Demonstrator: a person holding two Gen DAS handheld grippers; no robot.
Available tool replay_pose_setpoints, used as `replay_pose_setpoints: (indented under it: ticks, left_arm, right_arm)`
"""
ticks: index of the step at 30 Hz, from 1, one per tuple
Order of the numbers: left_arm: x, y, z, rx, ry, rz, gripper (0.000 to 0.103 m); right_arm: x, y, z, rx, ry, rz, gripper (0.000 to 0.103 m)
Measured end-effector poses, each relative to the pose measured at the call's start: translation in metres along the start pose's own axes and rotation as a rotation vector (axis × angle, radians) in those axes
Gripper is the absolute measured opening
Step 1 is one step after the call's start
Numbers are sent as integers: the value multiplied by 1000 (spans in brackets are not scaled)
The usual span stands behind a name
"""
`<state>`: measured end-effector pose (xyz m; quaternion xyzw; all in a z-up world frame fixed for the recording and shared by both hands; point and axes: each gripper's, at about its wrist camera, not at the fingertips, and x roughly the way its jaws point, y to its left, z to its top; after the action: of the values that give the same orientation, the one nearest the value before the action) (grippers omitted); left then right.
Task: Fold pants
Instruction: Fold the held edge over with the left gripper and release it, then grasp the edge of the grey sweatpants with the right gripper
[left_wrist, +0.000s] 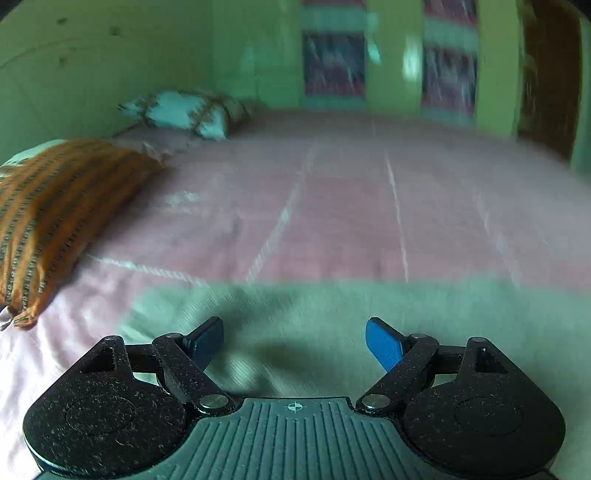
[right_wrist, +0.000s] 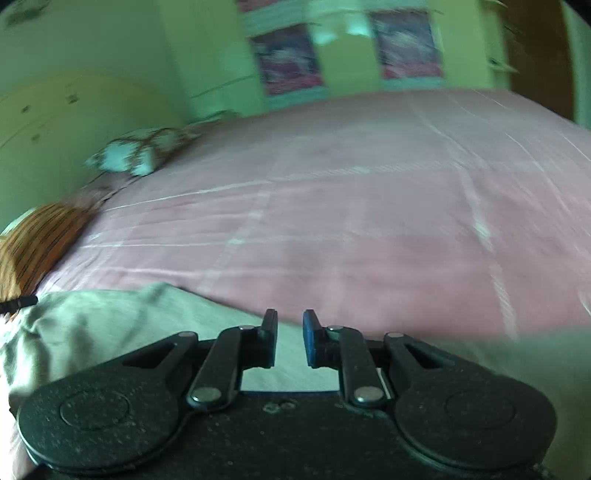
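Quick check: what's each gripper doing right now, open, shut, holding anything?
Left gripper: open wide above the pale green pants, holding nothing.
Right gripper: narrow gap between the fingers, nothing visibly clamped; pants lie below.

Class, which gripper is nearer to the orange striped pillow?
Left. The left gripper has the orange pillow close on its left. From the right gripper the pillow sits farther off, beyond the pants.
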<state>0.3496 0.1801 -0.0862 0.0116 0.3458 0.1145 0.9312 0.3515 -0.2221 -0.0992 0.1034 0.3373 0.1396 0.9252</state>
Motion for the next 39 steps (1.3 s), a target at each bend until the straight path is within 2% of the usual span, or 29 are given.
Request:
replay_pose_setpoints:
  ticks: [2,3,4,7,8,10,11,12,14,16,19,21,25,30,34,39]
  left_arm:
    - [12,2,-14,51,-8,53,84]
    - [15,6,-18,59,-11,100,84]
    - [15,13,-20,44,-16,79,84]
    - [9,9,-16,88,4,77,84]
    - [6,6,-15,98,13,78,84]
    - [-4,7,-11,78,11,67,84]
    - [-11,9,-10,59,-2,60,84]
    - [-18,9,-11,43,-14,60,85]
    - [-32,11,-15,18,-49,62,97]
    - [-43,13,-24,0,-73,48,99]
    - [-47,16,-37,-25,-46,40,99]
    - [-47,13,-48,-18,-25,45,100]
    - [-44,-3,-62,38,-2,47,103]
    - [-46,-5,-66,-27,12,24,103]
    - [-48,-3,-73,-41,1,6,103]
    - [-53,0,-84,-45,-21,-22,103]
  right_arm:
    - [-5,-17,-9,8,13,-36,5]
    - [-4,-29,-13,4,29,-94,4]
    - [-5,-49,-15,27,35,-150,0]
    - [-22,-114,-16,201,7,-161,0]
    - [-30,-126,-13,223,-2,-167,0]
    - [-54,-140,-7,230,-52,-228,0]
    - [-72,-148,-5,252,-98,-239,13]
    - [-89,-158,-6,285,-147,-229,14]
    - [-128,-181,-13,353,-230,-243,14]
    - [-165,-205,-24,415,-299,-273,15]
    - [-214,-248,-57,617,-367,-299,16]
    - [-232,-266,-85,744,-381,-287,17]
    - [-230,-284,-125,907,-327,-219,19]
    - [-198,-292,-143,1022,-309,-127,18]
    - [-189,-294,-138,999,-324,-135,18]
    - [-208,-281,-138,889,-330,-116,22]
